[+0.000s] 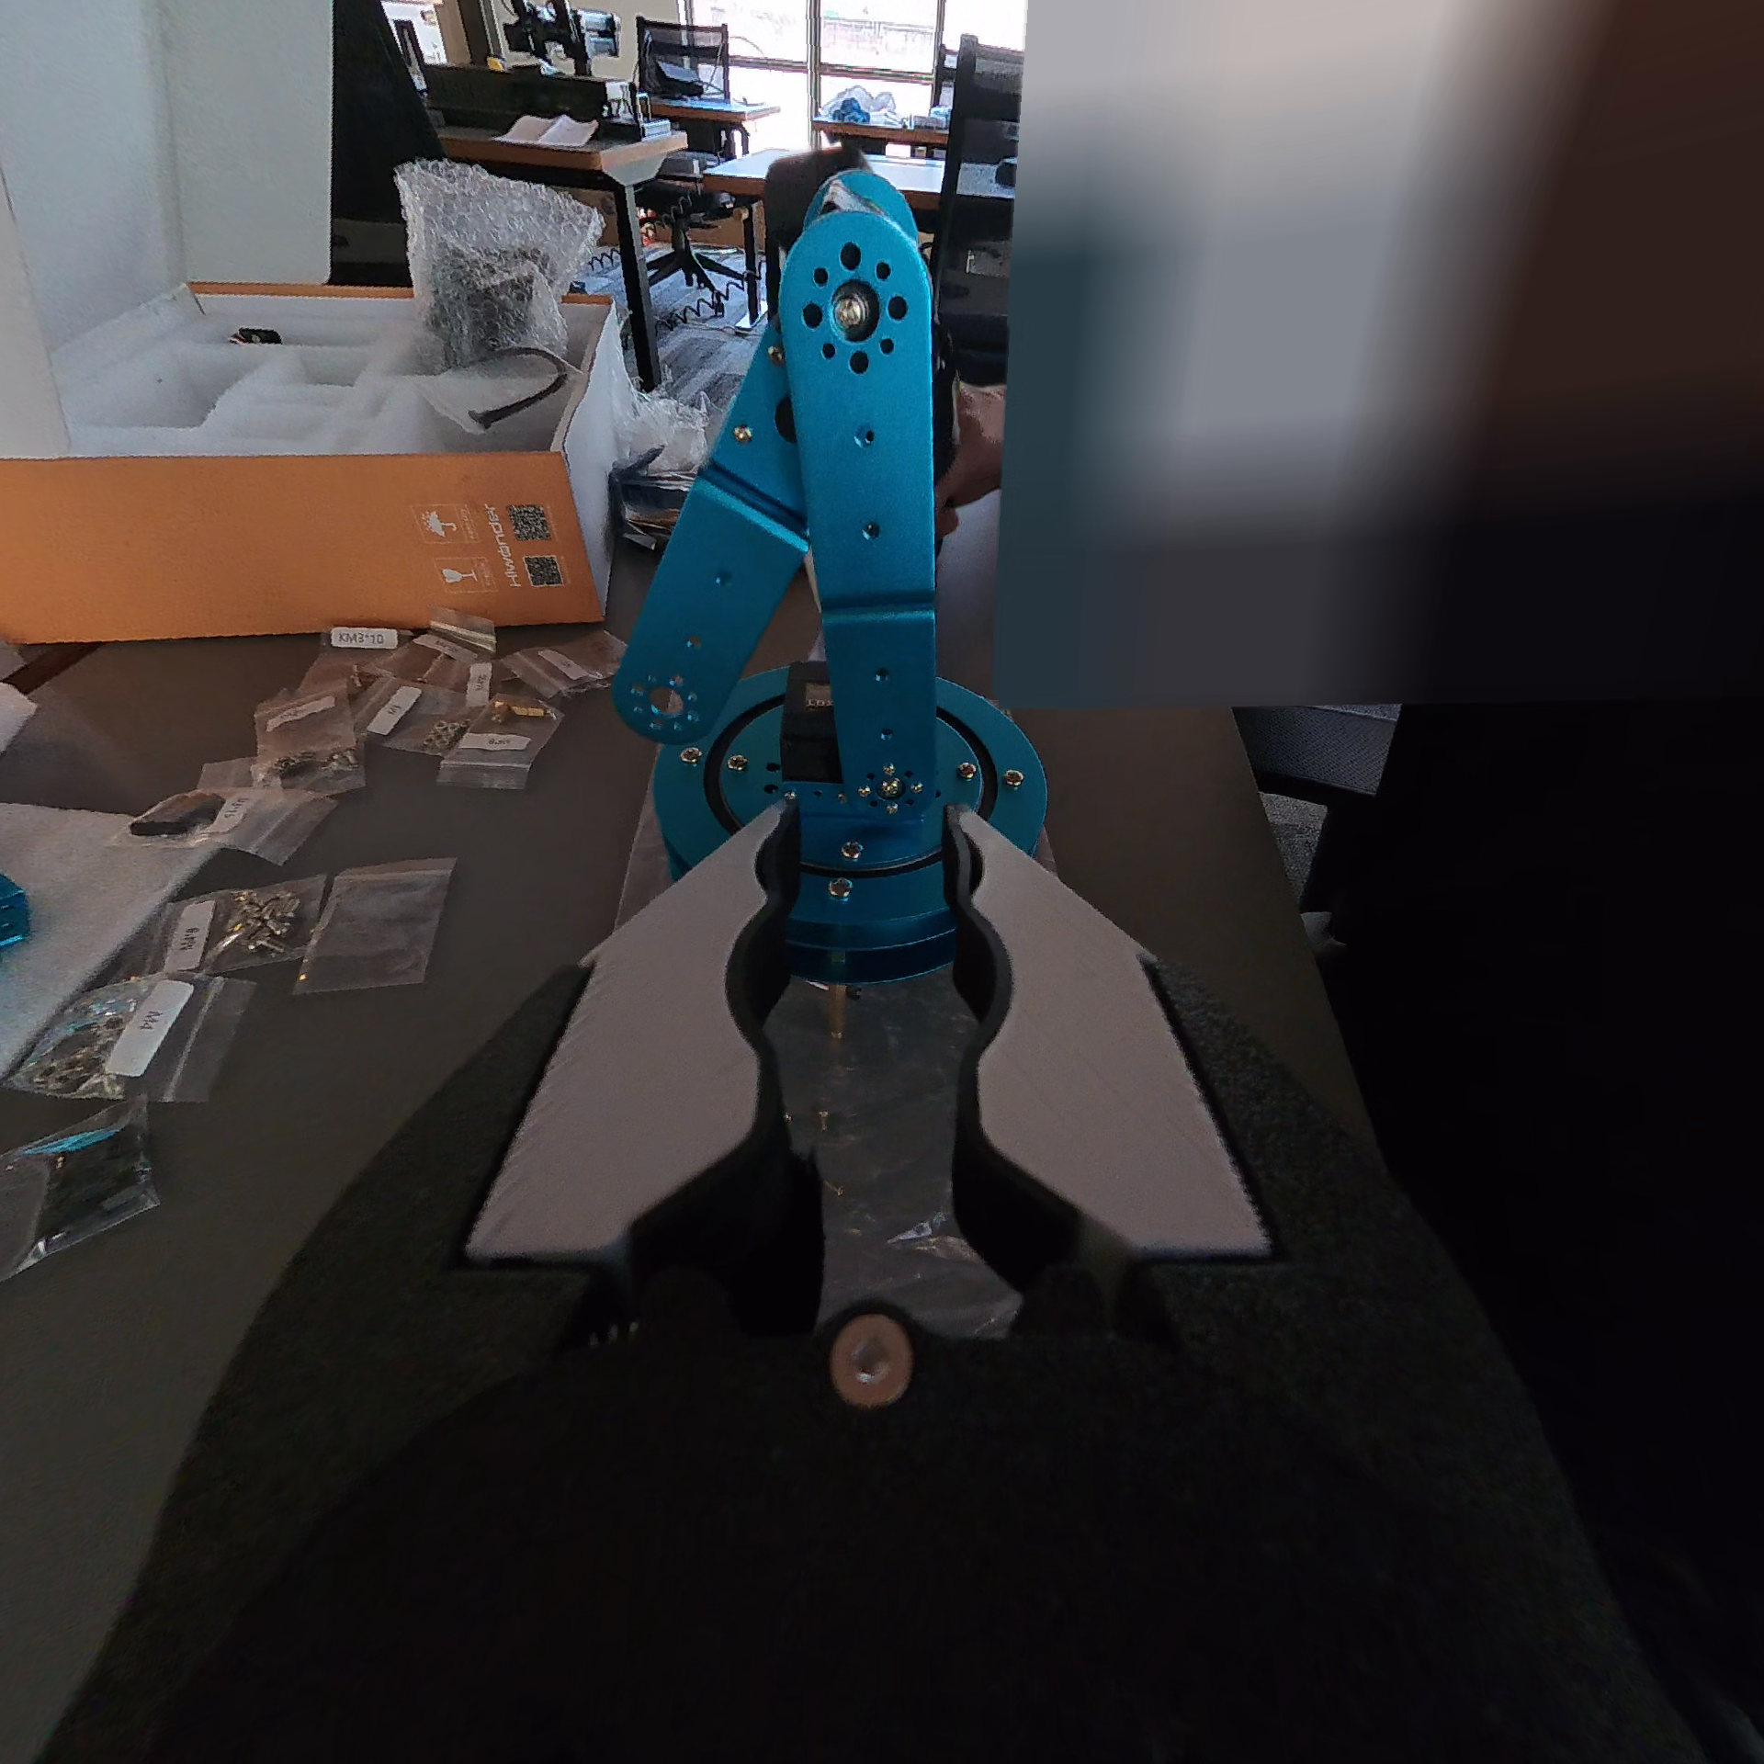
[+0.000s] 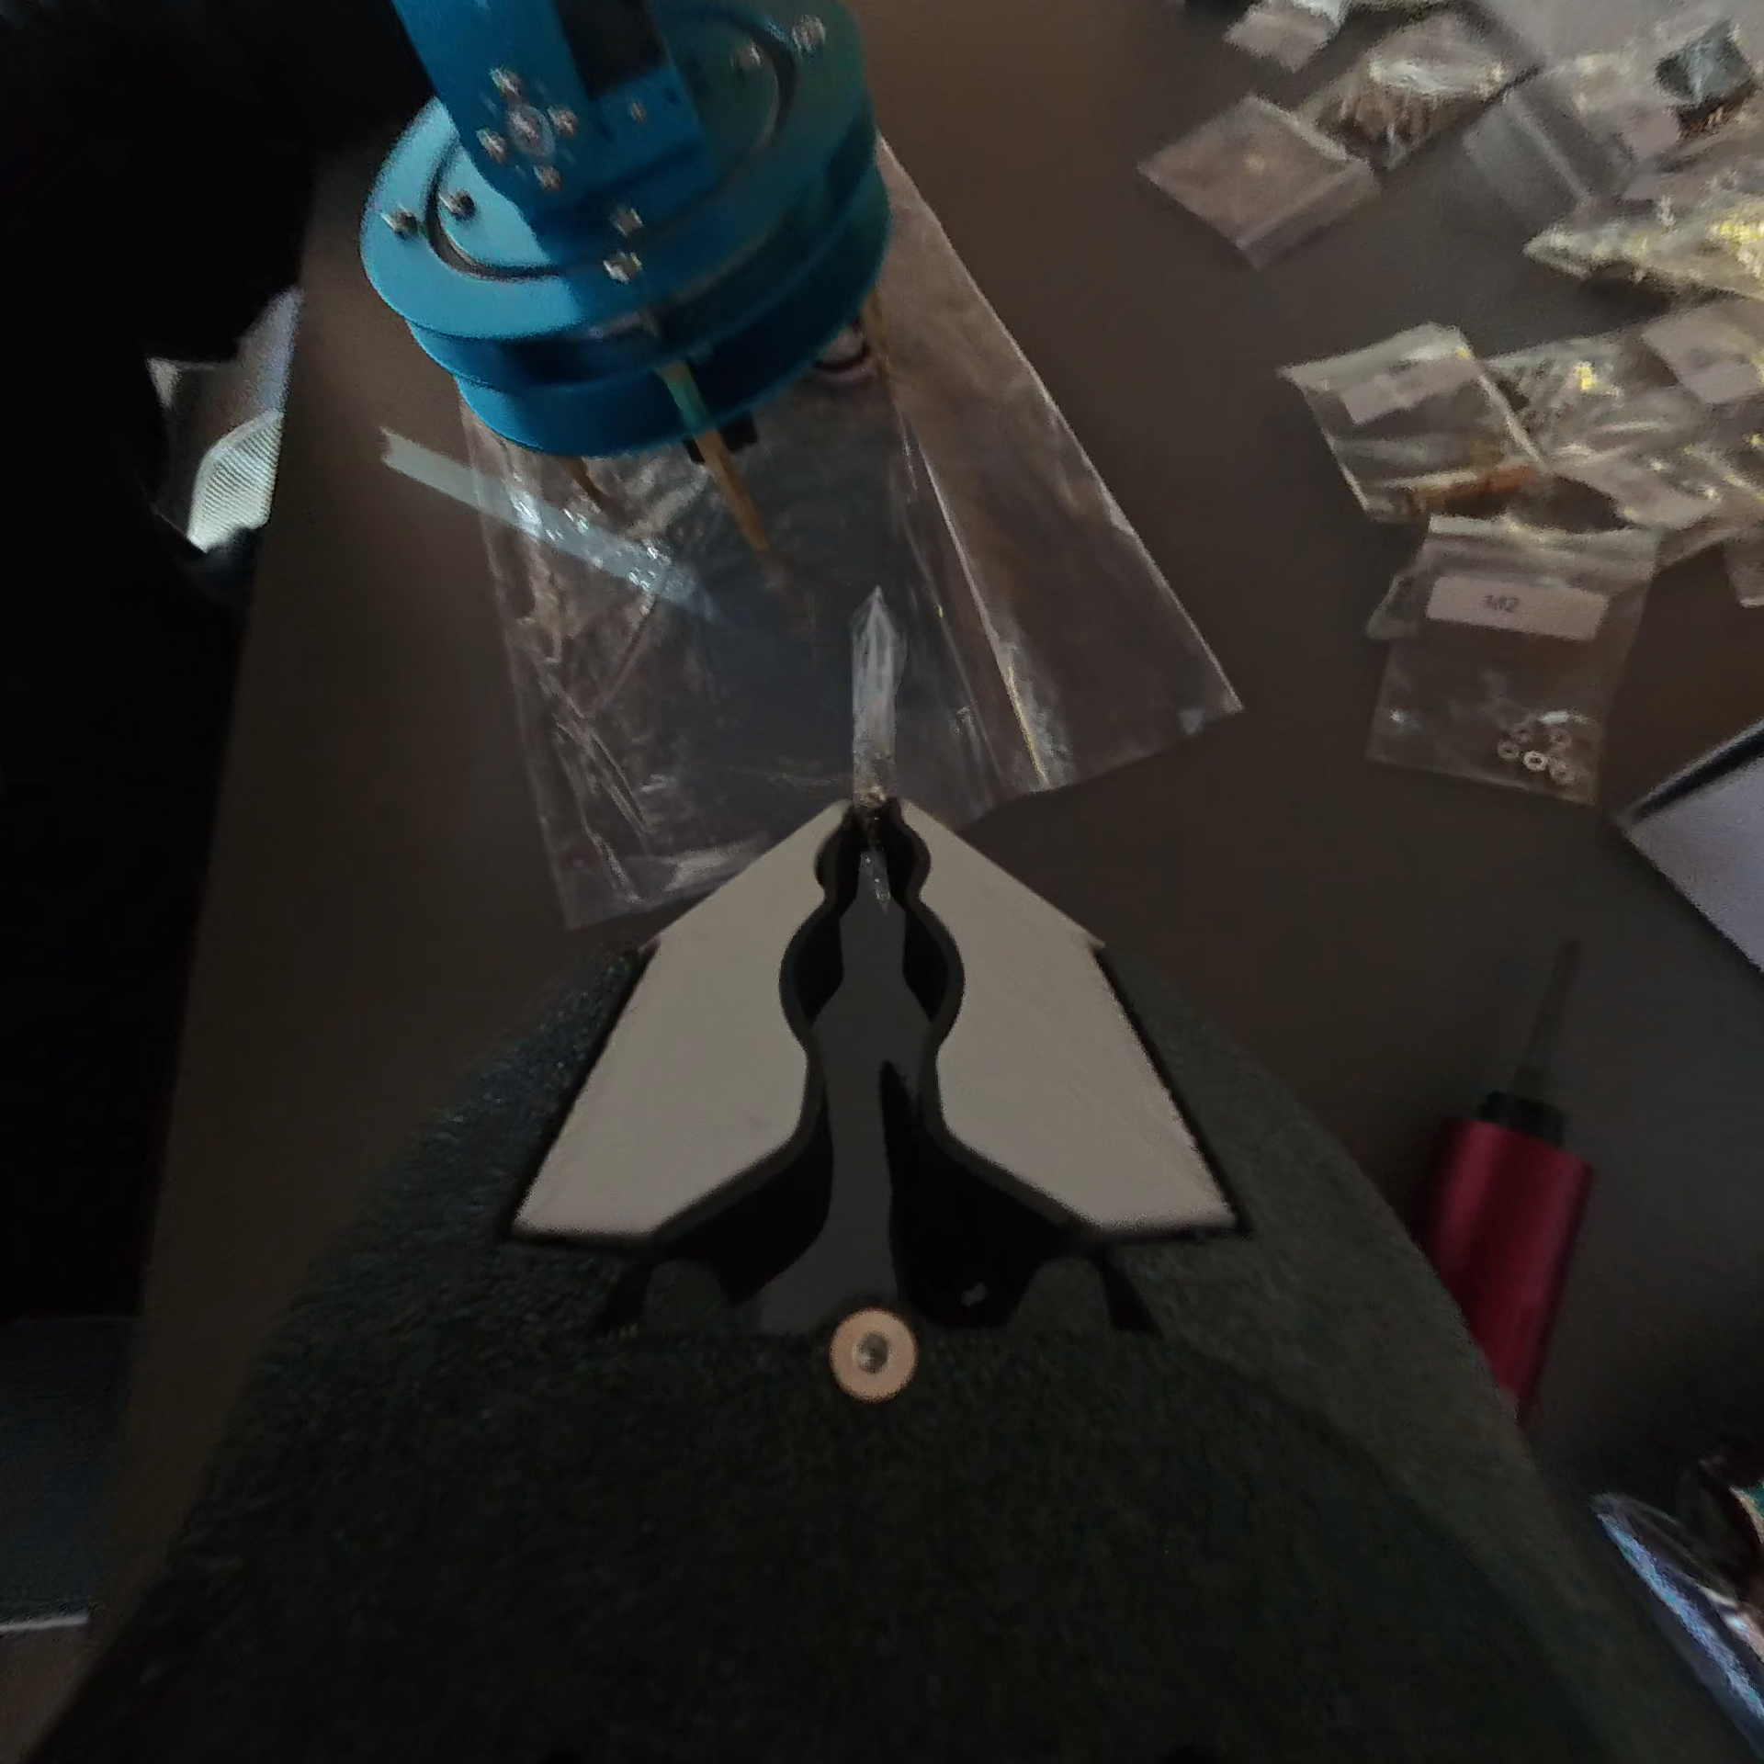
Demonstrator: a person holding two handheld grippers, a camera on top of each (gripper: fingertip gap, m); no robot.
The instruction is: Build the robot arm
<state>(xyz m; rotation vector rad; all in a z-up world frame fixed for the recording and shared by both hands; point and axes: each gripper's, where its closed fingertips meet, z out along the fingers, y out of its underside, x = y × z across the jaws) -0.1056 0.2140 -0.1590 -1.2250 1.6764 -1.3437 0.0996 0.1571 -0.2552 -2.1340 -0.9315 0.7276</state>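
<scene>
A blue metal robot arm (image 1: 859, 458) rises from a round blue base (image 1: 1002, 811) that stands on brass legs on a large clear plastic bag (image 2: 1002, 573). My left gripper (image 1: 869, 811) is open. Its tips frame the foot of the arm's bracket just in front of the base, and I cannot tell if they touch it. My right gripper (image 2: 873, 811) is shut on a small clear plastic bag (image 2: 878, 668), which sticks out edge-on from the tips above the large bag. The base also shows in the right wrist view (image 2: 573, 315), ahead and to the left.
An open orange and white box (image 1: 286, 554) with foam and a bubble-wrap bundle (image 1: 487, 258) stands at the back left. Several small bags of screws (image 1: 382, 725) lie left of the base, and they also show in the right wrist view (image 2: 1489, 458). A red-handled screwdriver (image 2: 1508, 1231) lies right. A hand (image 1: 974, 449) is behind the arm. Spacing between my two grippers at the tips: around 25 cm. About 12 cm separates my right fingertips from the red-handled screwdriver (image 2: 1508, 1231).
</scene>
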